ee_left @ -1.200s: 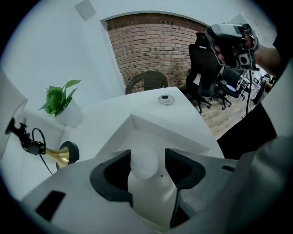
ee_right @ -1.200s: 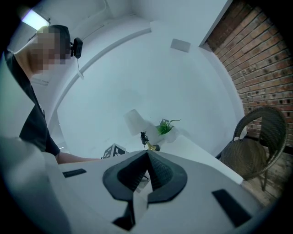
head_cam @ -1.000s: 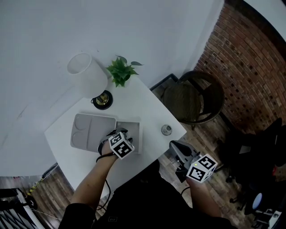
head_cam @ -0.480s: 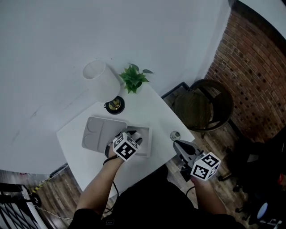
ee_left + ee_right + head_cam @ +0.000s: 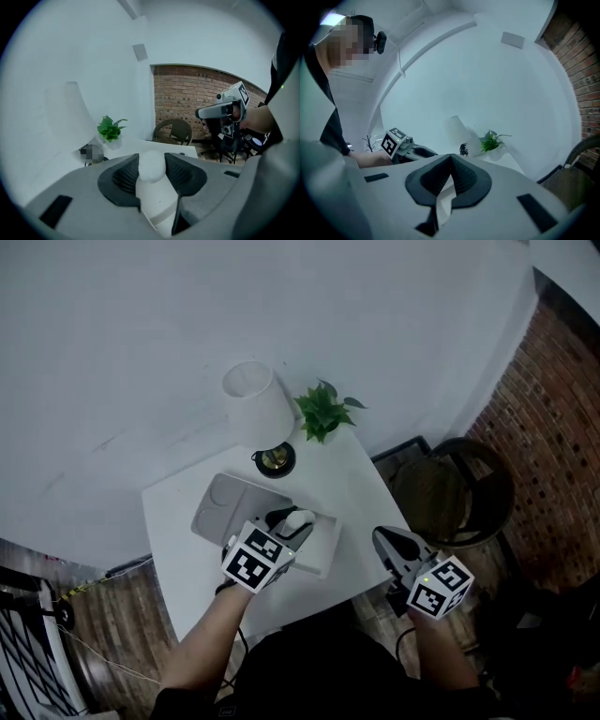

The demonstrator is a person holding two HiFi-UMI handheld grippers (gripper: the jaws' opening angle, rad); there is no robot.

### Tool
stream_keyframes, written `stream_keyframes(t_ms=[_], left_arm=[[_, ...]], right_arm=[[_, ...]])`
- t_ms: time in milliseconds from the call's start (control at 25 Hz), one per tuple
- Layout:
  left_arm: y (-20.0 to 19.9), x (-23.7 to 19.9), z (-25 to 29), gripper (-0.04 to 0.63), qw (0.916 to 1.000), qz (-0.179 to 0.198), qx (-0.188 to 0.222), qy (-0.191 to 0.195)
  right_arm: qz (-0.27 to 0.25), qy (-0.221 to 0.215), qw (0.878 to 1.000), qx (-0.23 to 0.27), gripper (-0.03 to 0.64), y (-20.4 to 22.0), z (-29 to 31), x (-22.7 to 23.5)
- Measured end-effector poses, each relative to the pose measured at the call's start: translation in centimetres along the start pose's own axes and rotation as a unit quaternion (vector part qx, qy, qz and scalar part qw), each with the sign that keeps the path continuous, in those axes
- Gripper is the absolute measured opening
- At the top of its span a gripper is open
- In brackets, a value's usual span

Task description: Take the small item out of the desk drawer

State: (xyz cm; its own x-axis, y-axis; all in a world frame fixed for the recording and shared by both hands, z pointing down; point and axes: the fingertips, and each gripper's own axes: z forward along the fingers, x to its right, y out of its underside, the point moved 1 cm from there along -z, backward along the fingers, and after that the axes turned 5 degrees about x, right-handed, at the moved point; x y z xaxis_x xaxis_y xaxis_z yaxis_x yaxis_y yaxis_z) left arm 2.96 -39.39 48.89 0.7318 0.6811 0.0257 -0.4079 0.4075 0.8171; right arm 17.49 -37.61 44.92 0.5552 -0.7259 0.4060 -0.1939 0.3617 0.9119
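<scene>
A small white rounded item (image 5: 151,165) sits pinched between the dark pads of my left gripper (image 5: 152,174), which is shut on it. In the head view the left gripper (image 5: 292,524) hovers over the open white drawer box (image 5: 322,549) on the desk top, with the white item (image 5: 301,517) at its tips. My right gripper (image 5: 392,547) hangs off the desk's near right corner; its jaws meet at the tip with nothing in them (image 5: 450,158). It also shows in the left gripper view as the right gripper (image 5: 220,110).
A grey two-well tray (image 5: 221,505) lies left of the drawer box on the small white desk (image 5: 178,531). A white lamp (image 5: 256,411) and a green plant (image 5: 323,412) stand at the back. A round dark chair (image 5: 457,495) stands by the brick wall.
The head view has swung, so the desk now sits lower and further right. The left gripper has lifted over the drawer box and the white item now shows between its tips.
</scene>
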Motion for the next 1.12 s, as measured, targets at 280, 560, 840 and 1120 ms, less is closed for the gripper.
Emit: stream_keyframes(t_ms=[280,560,840,1120], left_arm=[[-0.7,-0.6,-3.7,0.176,0.9958,-0.054,0.056,-0.048],[-1.7,-0.7,-7.3,0.176,0.9863,-0.069,0.133,-0.069],[-2.4,-2.0,-10.6,0.176,0.9751,-0.08,0.193,-0.075],[-4.1,-4.4,-13.6,0.176,0.9624,-0.083,0.242,-0.091]], right_arm=[[-0.015,-0.04,0.999,-0.004,-0.003,-1.7,1.8,0.1],[-0.025,-0.034,0.999,0.006,-0.002,-3.3,2.9,-0.9],[-0.047,-0.038,0.998,0.01,-0.003,-5.0,4.1,-4.1],[-0.099,-0.003,0.994,0.034,-0.003,-7.3,4.0,-4.8]])
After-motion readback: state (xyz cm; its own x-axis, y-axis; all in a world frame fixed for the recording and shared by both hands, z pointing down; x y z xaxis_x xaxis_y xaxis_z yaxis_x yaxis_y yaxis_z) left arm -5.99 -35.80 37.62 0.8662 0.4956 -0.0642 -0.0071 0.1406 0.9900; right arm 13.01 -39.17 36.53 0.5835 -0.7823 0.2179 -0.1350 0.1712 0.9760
